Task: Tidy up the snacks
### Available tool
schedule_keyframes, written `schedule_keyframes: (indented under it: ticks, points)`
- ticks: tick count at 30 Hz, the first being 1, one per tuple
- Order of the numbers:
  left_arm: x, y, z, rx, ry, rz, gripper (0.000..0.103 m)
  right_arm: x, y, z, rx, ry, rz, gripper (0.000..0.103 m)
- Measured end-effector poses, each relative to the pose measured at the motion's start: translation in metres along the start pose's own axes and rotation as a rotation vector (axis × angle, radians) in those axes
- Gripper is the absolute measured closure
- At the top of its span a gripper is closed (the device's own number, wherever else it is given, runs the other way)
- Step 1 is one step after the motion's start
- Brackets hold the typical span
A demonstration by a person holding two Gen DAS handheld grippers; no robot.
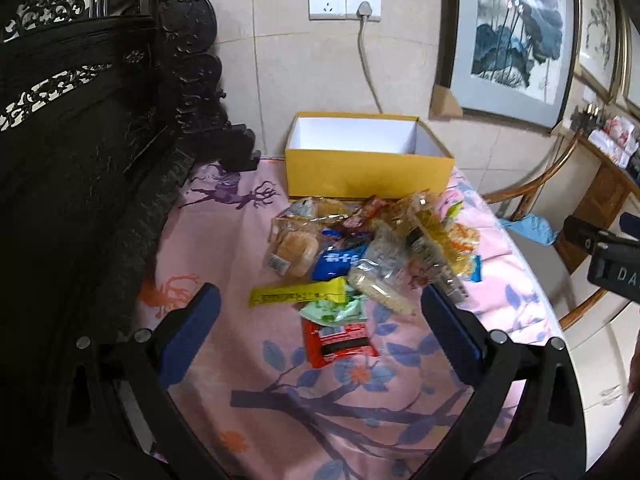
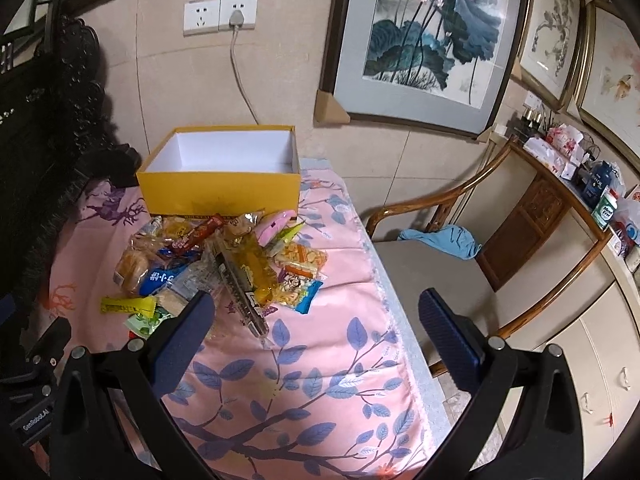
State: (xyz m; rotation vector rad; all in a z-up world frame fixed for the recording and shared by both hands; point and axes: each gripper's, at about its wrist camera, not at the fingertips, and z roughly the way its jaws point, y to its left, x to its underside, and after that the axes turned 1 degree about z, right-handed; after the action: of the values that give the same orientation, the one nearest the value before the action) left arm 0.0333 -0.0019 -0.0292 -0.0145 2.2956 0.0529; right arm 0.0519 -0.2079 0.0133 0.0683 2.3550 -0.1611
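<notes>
A pile of snack packets [image 1: 368,252] lies on the pink flowered tablecloth [image 1: 312,408] in front of an open, empty yellow box [image 1: 368,176]. A red packet [image 1: 340,342], a green packet [image 1: 334,312] and a long yellow bar [image 1: 298,294] lie nearest. My left gripper [image 1: 320,320] is open, above the near packets, holding nothing. In the right wrist view the pile [image 2: 224,256] and the box [image 2: 224,184] sit to the left. My right gripper [image 2: 316,324] is open and empty, over the table's right edge.
A dark carved wooden cabinet [image 1: 88,168] stands at the table's left. A wooden chair [image 2: 460,264] with a blue cloth [image 2: 444,240] stands to the right. Framed paintings [image 2: 432,32] lean on the wall. A plugged cord [image 1: 366,60] hangs behind the box.
</notes>
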Motion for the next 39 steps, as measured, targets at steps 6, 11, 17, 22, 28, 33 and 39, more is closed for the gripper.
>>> schedule_keyframes:
  ticks: [6, 11, 17, 22, 28, 33, 39]
  points:
    - [0.000, 0.003, 0.014, 0.012, 0.038, -0.002, 0.002, 0.001, 0.011, 0.017, -0.027, 0.036, -0.019, 0.001]
    - [0.005, 0.003, 0.032, 0.007, 0.075, 0.008, 0.002, 0.002, 0.021, 0.029, -0.055, 0.053, -0.045, 0.001]
    - [0.018, 0.003, 0.057, 0.032, 0.098, 0.035, 0.002, 0.005, 0.024, 0.058, -0.122, 0.080, -0.056, 0.001]
    - [0.049, -0.022, 0.094, 0.006, 0.075, 0.261, 0.002, 0.026, 0.028, 0.112, -0.261, 0.113, -0.131, 0.001]
    - [0.074, -0.044, 0.149, 0.060, 0.135, 0.395, 0.002, 0.037, 0.046, 0.190, -0.320, 0.211, -0.233, 0.001]
    - [0.095, -0.046, 0.175, 0.064, 0.080, 0.396, 0.002, 0.030, 0.063, 0.241, -0.353, 0.171, -0.258, 0.001]
    - [0.098, -0.022, 0.185, 0.103, 0.219, 0.076, 0.005, 0.048, 0.077, 0.242, -0.290, 0.196, -0.425, 0.048]
